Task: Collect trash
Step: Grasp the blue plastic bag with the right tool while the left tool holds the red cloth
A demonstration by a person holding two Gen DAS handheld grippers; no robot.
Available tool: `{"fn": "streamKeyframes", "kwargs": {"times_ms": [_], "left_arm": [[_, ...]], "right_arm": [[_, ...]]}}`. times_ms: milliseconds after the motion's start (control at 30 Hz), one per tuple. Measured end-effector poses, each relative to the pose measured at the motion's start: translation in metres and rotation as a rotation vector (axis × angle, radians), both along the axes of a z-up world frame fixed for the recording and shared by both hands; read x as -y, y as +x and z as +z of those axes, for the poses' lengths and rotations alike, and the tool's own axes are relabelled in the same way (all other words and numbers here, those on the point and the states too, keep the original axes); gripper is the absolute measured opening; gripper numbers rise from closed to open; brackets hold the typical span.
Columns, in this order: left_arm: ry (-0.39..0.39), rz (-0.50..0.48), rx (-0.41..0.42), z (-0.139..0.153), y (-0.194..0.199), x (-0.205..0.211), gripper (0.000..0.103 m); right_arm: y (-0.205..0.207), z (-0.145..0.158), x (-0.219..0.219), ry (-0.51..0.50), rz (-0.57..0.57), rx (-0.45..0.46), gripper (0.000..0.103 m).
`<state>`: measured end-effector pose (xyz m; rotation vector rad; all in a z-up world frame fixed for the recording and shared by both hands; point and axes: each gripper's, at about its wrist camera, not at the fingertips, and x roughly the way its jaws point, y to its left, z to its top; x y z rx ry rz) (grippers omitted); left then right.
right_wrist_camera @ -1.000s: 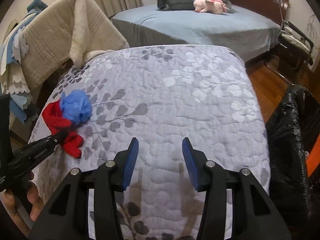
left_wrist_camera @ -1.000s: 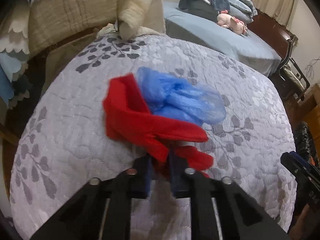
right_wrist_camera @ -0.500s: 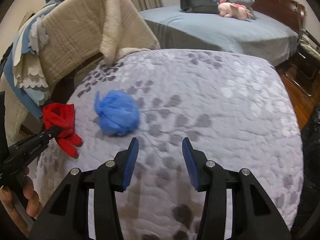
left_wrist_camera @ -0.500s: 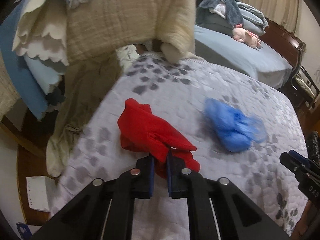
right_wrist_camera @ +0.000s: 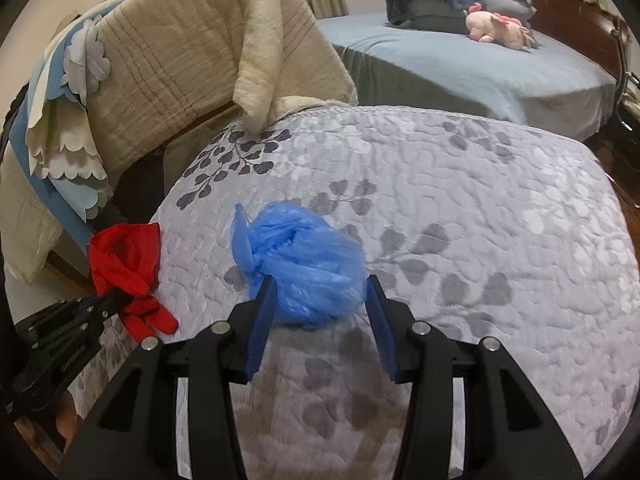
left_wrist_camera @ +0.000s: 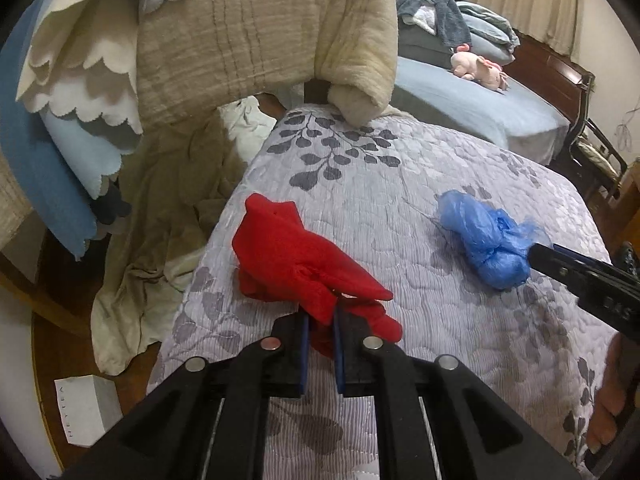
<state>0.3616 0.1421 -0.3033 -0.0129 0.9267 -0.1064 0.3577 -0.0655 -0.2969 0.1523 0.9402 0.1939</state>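
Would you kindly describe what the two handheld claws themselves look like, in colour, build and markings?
Both match: the left claw and right claw have matte black angular linkage arms with round silver pivot pins, ending in flat blue pads. Pale embossed lettering, too small to read, marks the side of each. No cables show. Bare fingers of the person's hand appear, without sleeves.

We see the grey leaf-patterned quilted cover [right_wrist_camera: 460, 200] spread over a surface, and on its left part lie two things well apart: the red fabric glove [left_wrist_camera: 296, 256] near the left edge, the crumpled blue plastic bag [right_wrist_camera: 304, 268] to its right. Our left gripper [left_wrist_camera: 319, 334] sits at the glove's near end, its fingers pinching the fabric. Our right gripper [right_wrist_camera: 320, 316] reaches the bag, one finger on each side of it. Behind the cover's far left corner hangs the beige draped blanket [right_wrist_camera: 192, 56]; farther back stands the blue-sheeted bed [right_wrist_camera: 460, 68] with the pink plush toy [right_wrist_camera: 500, 34] on it.
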Motion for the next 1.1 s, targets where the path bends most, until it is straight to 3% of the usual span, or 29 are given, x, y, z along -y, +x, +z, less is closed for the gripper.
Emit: {"fn": "streamKeyframes", "kwargs": {"times_ms": [33,167,300,400,733,1100], "left_arm": [[-0.006,0.000,-0.003,-0.001,0.000,-0.001,0.010],[-0.010,0.010,-0.009,-0.002,-0.002,-0.003,0.010],[-0.010,0.019,-0.017,-0.004,-0.004,-0.005,0.010],[-0.008,0.019,-0.015,0.001,-0.007,-0.003,0.010],[-0.014,-0.031,0.015,0.036,-0.033,0.036,0.010],[-0.023,-0.092,0.021,0.064,-0.073,0.094,0.010]], "right_arm": [[0.003,-0.003,-0.002,0.006,0.007,-0.012,0.044],[0.007,-0.009,-0.008,0.037,0.035,-0.032,0.025],[0.004,-0.006,-0.008,0.049,0.050,-0.025,0.017],[0.000,-0.001,-0.001,0.063,0.050,-0.025,0.003],[-0.028,0.031,0.032,0.086,0.024,0.002,0.001],[-0.087,0.067,0.104,0.062,-0.058,0.028,0.001]]}}
